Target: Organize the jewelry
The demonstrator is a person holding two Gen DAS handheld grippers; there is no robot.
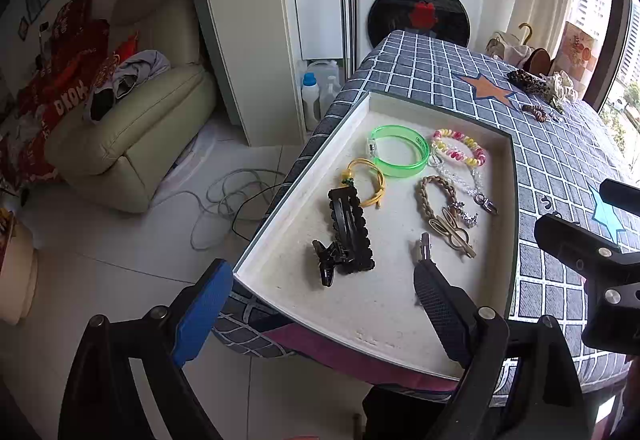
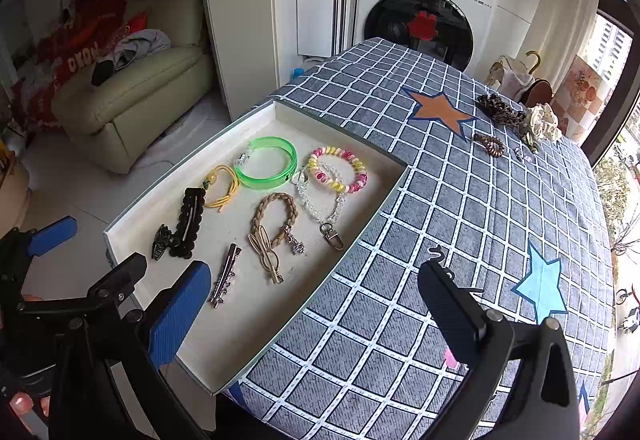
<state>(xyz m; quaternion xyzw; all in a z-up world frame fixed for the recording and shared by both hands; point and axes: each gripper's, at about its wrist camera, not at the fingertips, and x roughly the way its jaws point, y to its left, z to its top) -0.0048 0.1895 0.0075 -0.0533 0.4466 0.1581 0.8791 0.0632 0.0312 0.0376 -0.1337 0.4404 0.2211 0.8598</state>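
Jewelry lies mostly gathered in a shallow white tray [image 2: 132, 214] at the near edge of the worktop [image 2: 460, 240]: a green bangle [image 2: 266, 162], a yellow cord bracelet [image 2: 222, 186], a pink-and-yellow coil bracelet [image 2: 338, 174], a braided bracelet [image 2: 276, 218], a clear bead chain with clasp [image 2: 324, 216], a black hair clip [image 2: 186, 222] and a small silver clip [image 2: 224, 276]. Left claw [image 1: 320, 300] and right claw [image 2: 316, 304] both stand wide apart, holding nothing. Unsorted pieces sit well apart at the far side: a brown coil tie [image 2: 490, 144], a leopard scrunchie [image 2: 500, 110] and a cream scrunchie [image 2: 542, 122]. These look light and soft; the coil is probably springy, so pinching across its ring seems safest. Nothing stands between the right claw and them, though they lie near the far edge.
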